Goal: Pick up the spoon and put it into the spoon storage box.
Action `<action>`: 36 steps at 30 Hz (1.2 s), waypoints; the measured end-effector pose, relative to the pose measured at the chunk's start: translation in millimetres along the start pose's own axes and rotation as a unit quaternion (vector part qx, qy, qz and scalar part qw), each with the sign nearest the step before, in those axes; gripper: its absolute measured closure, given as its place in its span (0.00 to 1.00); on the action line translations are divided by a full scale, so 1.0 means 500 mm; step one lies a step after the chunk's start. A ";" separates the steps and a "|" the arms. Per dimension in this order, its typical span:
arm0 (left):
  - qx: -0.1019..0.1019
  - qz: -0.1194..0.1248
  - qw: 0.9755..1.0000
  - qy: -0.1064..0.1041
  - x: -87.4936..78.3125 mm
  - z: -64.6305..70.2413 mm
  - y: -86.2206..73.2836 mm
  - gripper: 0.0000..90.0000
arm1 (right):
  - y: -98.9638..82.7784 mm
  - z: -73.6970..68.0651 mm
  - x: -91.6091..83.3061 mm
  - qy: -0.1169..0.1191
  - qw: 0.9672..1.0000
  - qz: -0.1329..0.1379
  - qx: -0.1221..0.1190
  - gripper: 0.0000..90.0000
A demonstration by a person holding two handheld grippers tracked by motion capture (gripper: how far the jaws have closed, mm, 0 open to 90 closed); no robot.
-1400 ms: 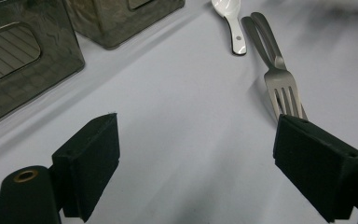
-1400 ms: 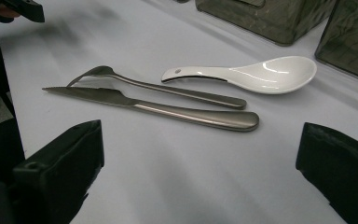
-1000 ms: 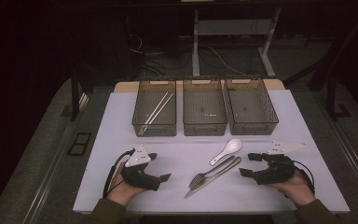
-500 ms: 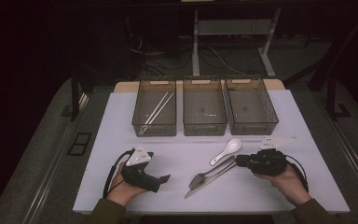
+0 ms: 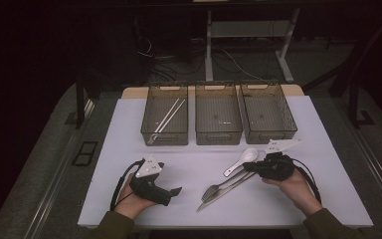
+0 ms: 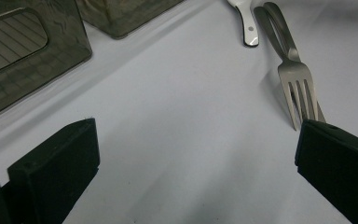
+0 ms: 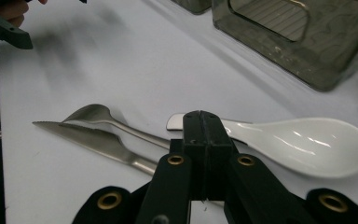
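We see a dim room at twelve o'clock, the white table [image 5: 189, 164] evenly lit; glare streaks the ceramic spoon [image 7: 303, 140], and blur smears the far hand at ten o'clock.

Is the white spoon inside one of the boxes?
No, the white spoon lies on the white table in front of the three boxes, beside the fork.

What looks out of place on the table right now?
Nothing is damaged or spilled. The white spoon, fork and knife lie loose on the mat, outside the bins, while the left bin holds chopsticks. The fork and knife overlap.
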State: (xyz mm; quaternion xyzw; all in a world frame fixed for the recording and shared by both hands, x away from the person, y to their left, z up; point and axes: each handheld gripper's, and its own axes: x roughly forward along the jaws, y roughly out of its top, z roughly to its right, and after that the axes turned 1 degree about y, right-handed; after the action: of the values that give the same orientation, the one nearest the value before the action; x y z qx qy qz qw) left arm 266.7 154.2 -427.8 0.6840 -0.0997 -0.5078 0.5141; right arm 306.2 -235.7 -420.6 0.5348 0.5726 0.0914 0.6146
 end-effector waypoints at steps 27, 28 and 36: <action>0.002 0.009 1.000 -0.016 0.003 -0.004 -0.005 0.00 | 0.017 -0.001 0.101 -0.007 0.998 -0.049 -0.027 1.00; 0.003 0.009 1.000 -0.017 0.003 -0.004 -0.006 0.00 | 0.019 -0.001 0.102 -0.006 0.998 -0.050 -0.027 1.00; 0.006 0.017 1.000 -0.023 0.004 -0.005 -0.008 0.00 | 0.036 0.008 0.120 -0.013 0.998 -0.046 -0.027 1.00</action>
State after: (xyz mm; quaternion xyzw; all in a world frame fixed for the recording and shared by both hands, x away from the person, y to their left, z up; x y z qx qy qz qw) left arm 268.2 156.1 -432.4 0.6731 -0.1261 -0.5145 0.5160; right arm 337.8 -187.0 -444.2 0.4924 0.5859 0.0715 0.6397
